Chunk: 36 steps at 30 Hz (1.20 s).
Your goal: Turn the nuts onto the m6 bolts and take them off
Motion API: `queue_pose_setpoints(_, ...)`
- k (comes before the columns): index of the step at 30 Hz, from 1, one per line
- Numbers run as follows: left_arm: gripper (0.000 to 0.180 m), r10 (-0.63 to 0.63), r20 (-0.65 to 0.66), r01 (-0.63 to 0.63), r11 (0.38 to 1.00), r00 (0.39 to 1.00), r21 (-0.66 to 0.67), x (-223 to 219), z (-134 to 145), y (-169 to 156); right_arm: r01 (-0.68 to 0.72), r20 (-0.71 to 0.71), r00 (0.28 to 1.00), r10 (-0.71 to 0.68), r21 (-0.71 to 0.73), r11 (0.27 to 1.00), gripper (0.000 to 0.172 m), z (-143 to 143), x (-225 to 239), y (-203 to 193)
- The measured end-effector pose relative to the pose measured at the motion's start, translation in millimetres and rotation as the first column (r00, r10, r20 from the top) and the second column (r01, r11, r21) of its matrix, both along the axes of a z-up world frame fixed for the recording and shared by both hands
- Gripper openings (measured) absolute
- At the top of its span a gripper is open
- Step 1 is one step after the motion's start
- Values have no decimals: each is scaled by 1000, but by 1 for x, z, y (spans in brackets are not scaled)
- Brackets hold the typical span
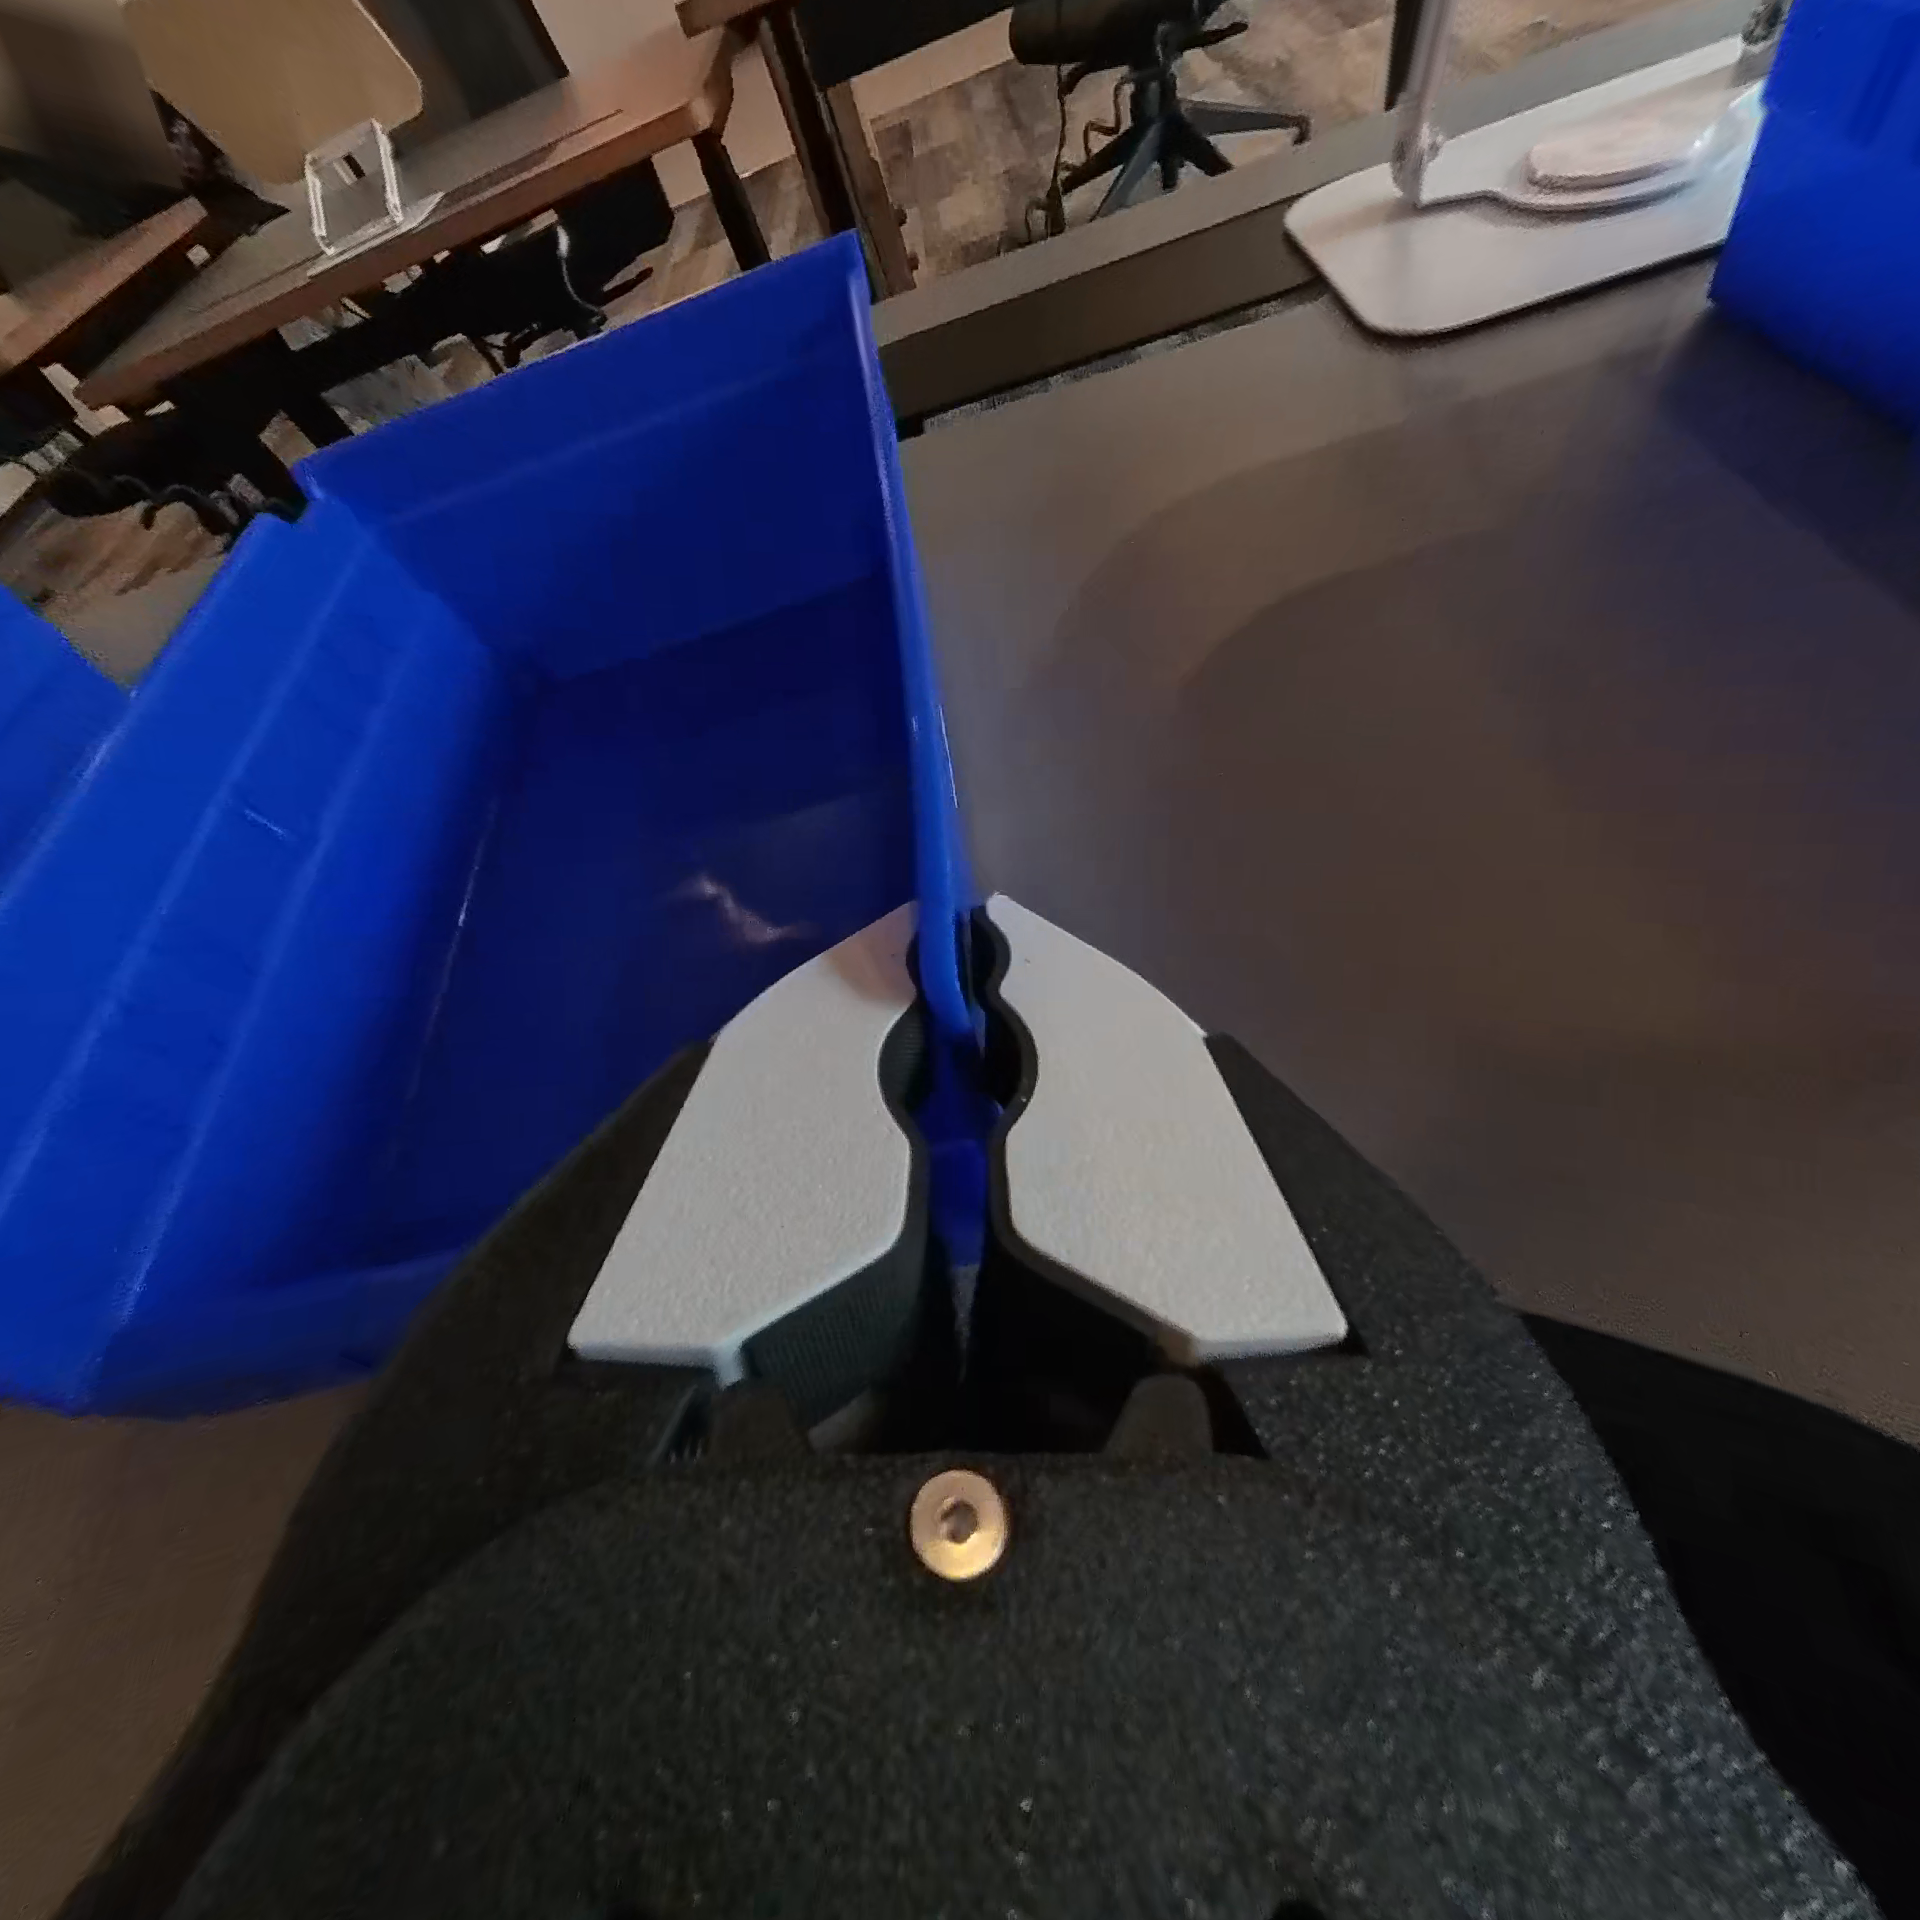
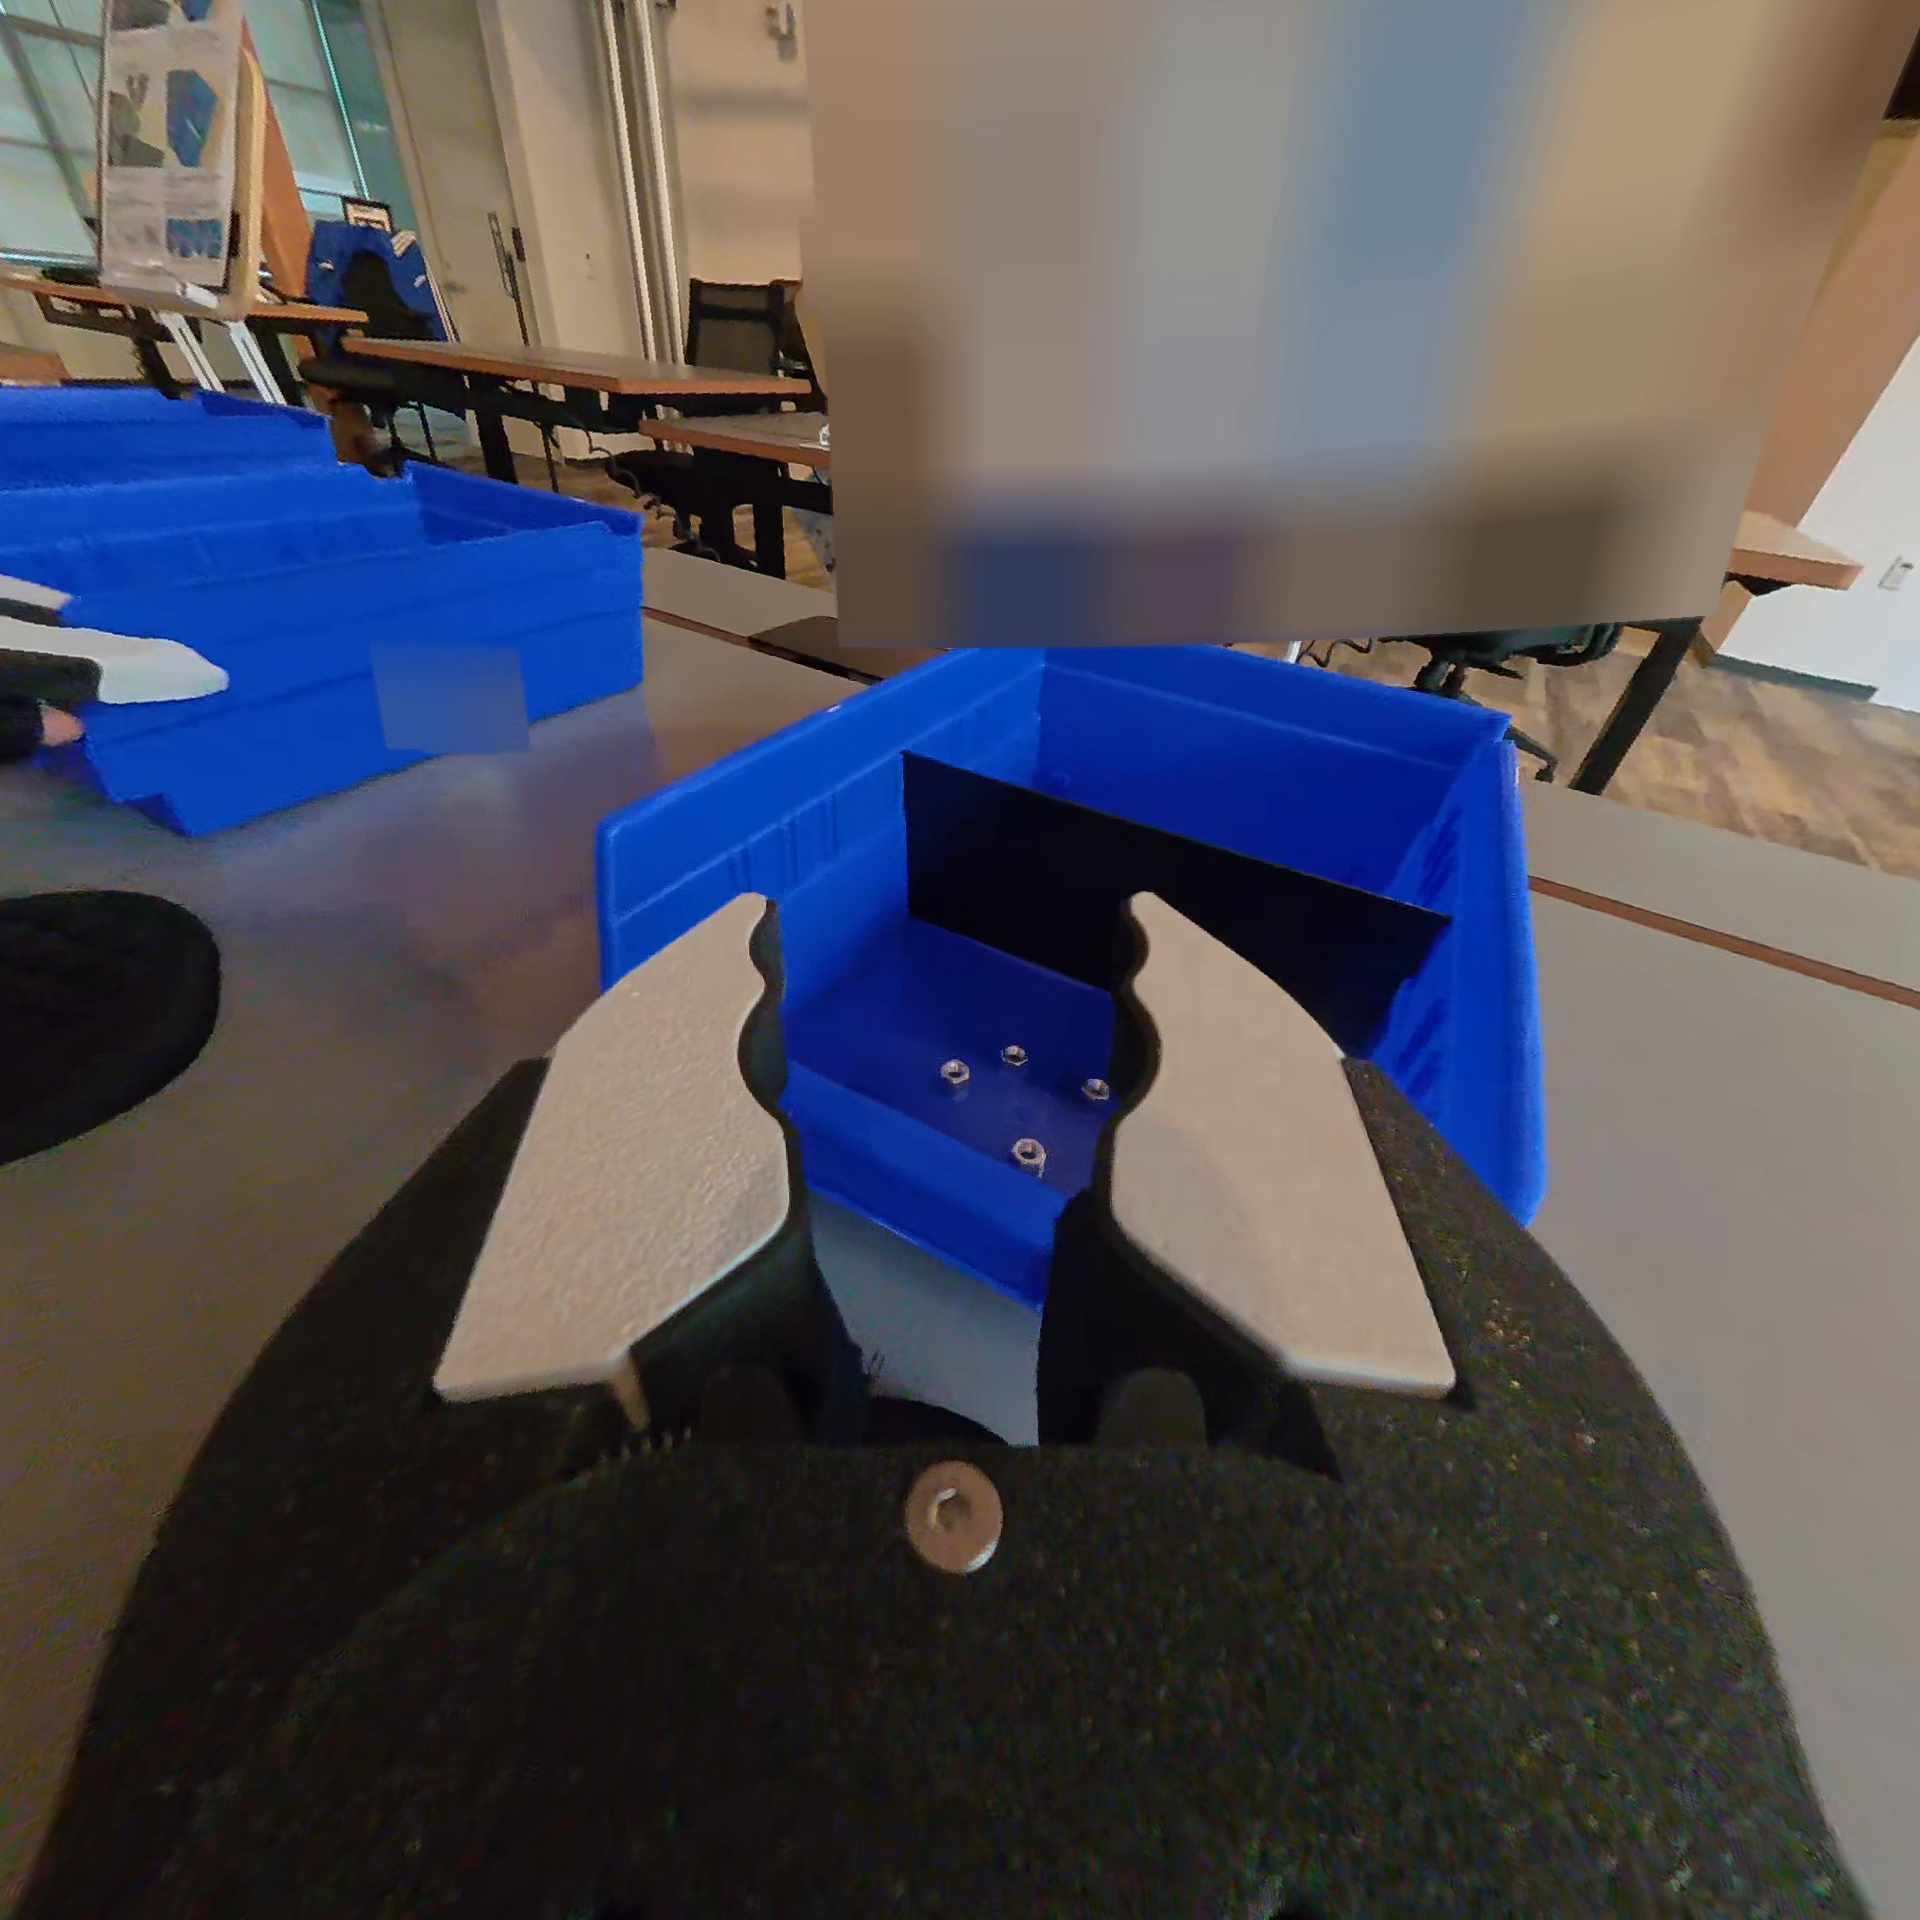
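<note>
Leftward first: left gripper [image 1: 951, 935] clamped tight on the side wall of a blue bin [image 1: 623, 582], wall edge running straight ahead between the pads. Rightward: right gripper [image 2: 945, 935] spread wide, holding nothing, aimed down into another blue bin [image 2: 707, 862]. Straight ahead and below, four nuts [image 2: 1023, 1107] loose on that floor, short of a black divider [image 2: 1091, 873]. No bolts visible.

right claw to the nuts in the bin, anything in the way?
Nothing visible does. The right claw hangs open above the near compartment of the blue bin, and four nuts lie bare on its floor between the fingertips. The black divider stands behind them, not across the path.
</note>
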<state>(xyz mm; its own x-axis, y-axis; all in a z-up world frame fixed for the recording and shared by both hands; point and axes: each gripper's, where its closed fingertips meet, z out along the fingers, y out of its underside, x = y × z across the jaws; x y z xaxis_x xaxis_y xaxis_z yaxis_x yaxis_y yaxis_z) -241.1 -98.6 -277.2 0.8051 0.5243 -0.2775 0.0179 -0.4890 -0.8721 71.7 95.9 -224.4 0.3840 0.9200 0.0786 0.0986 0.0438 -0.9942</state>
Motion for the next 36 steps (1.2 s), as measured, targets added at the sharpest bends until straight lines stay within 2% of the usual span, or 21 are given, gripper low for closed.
queue_pose_setpoints(19, 8, -74, -23, 73, 997, 997, -29, 108, 0, 96, -76, -17, 997, 76, 9, 997, 55, 2, -5, -16)
queue_pose_setpoints(34, 13, -196, -5, 196, 980, 981, -20, 159, -2, 129, -53, -7, 999, 53, 30, 998, 54, 1, -4, -16)
queue_pose_setpoints(36, 28, -214, -4, 214, 976, 977, 42, 165, 8, 127, -49, -3, 999, 49, 31, 998, 54, 1, -4, -15)
